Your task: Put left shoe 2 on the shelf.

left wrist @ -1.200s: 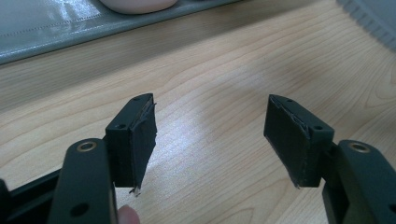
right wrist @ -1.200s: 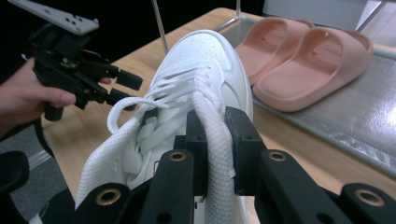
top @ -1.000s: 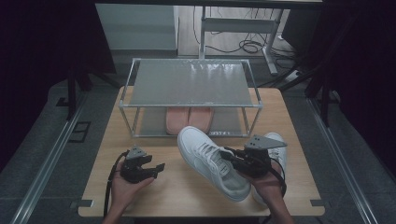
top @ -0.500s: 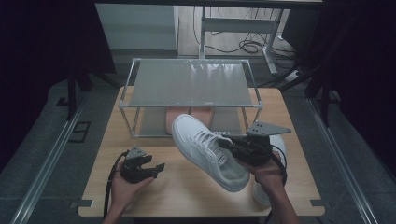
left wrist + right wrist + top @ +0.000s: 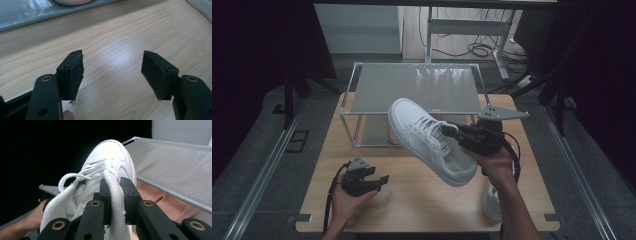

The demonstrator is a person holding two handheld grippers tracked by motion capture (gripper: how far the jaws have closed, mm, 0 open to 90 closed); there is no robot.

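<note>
A white sneaker (image 5: 427, 137) hangs in the air, toe toward the grey shelf rack (image 5: 412, 87). My right gripper (image 5: 452, 131) is shut on the padded wall of its opening. In the right gripper view the jaws pinch that white collar (image 5: 115, 192), with the laces and toe (image 5: 111, 151) beyond them. A second white sneaker (image 5: 492, 202) lies on the wooden table (image 5: 412, 210) under the right forearm. My left gripper (image 5: 374, 179) rests low at the front left, open, with bare wood between its pads (image 5: 75, 72).
The two-tier rack stands at the back of the table, its grey top (image 5: 175, 170) level with the lifted toe. Pink shoes (image 5: 160, 200) sit on its lower tier (image 5: 25, 12). Dark floor and cables lie beyond the table's edges.
My right gripper has risen with the white sneaker and carried it toward the rack; its toe now overlaps the rack's front. The second sneaker on the table is uncovered. The left gripper has stayed still.
</note>
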